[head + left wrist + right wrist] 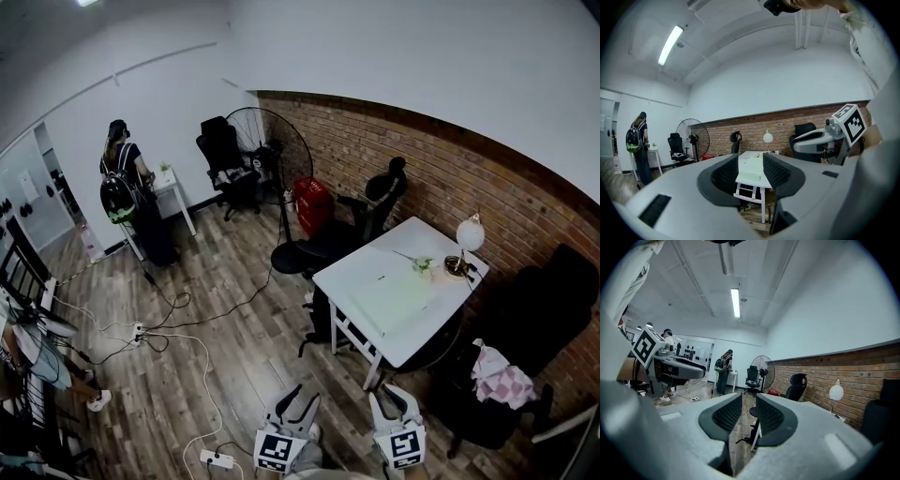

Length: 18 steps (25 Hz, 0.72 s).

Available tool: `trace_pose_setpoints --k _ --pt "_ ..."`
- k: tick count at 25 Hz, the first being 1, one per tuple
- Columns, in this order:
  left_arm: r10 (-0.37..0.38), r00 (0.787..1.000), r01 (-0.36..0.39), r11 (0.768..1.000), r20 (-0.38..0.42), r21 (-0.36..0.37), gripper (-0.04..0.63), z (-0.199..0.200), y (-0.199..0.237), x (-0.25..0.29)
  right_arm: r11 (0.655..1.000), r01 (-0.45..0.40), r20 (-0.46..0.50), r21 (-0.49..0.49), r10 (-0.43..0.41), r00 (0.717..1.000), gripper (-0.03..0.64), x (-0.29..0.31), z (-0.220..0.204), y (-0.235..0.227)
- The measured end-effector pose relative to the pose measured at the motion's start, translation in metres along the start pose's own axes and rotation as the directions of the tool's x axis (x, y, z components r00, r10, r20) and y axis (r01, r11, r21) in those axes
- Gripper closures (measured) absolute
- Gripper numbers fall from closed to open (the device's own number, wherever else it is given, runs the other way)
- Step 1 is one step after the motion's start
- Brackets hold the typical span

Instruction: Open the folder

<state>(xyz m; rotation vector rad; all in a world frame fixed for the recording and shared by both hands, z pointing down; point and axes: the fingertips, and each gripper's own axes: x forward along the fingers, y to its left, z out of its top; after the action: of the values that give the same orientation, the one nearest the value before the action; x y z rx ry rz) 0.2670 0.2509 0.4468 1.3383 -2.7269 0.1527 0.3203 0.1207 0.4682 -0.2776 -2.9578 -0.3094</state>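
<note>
A pale green folder (394, 298) lies shut on the white table (349, 272) by the brick wall. Between the left gripper's jaws the folder (751, 165) shows far off on that table (754, 155). Both grippers are held well short of the table, above the wood floor at the bottom of the head view. My left gripper (300, 401) (750, 171) is open with nothing between its fingers. My right gripper (394, 398) (749, 413) stands a little open and is also empty. Each gripper appears beside the other in the gripper views.
A white globe lamp (467, 236) and a small plant (423, 265) stand on the table's far end. Black office chairs (361, 225) ring the table; one bears a pink cloth (502, 380). A floor fan (272, 141), cables with a power strip (216, 458) and a person with a backpack (127, 192) are at left.
</note>
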Motion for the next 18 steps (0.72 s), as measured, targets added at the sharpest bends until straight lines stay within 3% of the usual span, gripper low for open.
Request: trace_pose_setpoints --k 8,14,18 --pt "-0.021 1.0 0.021 1.0 -0.016 0.0 0.43 -0.001 0.038 0.046 0.999 0.015 -0.037 0.045 -0.014 0.999 0.537 0.055 0.004 -0.02" --pt "-0.045 0.999 0.044 0.998 0.021 0.042 0.43 0.006 0.074 0.079 1.0 0.017 -0.038 0.005 -0.017 0.999 0.537 0.098 0.004 -0.033" --pt "-0.05 0.999 0.05 0.999 -0.012 0.012 0.43 0.005 0.094 0.097 0.999 0.034 -0.055 0.032 -0.032 0.998 0.537 0.123 0.011 -0.04"
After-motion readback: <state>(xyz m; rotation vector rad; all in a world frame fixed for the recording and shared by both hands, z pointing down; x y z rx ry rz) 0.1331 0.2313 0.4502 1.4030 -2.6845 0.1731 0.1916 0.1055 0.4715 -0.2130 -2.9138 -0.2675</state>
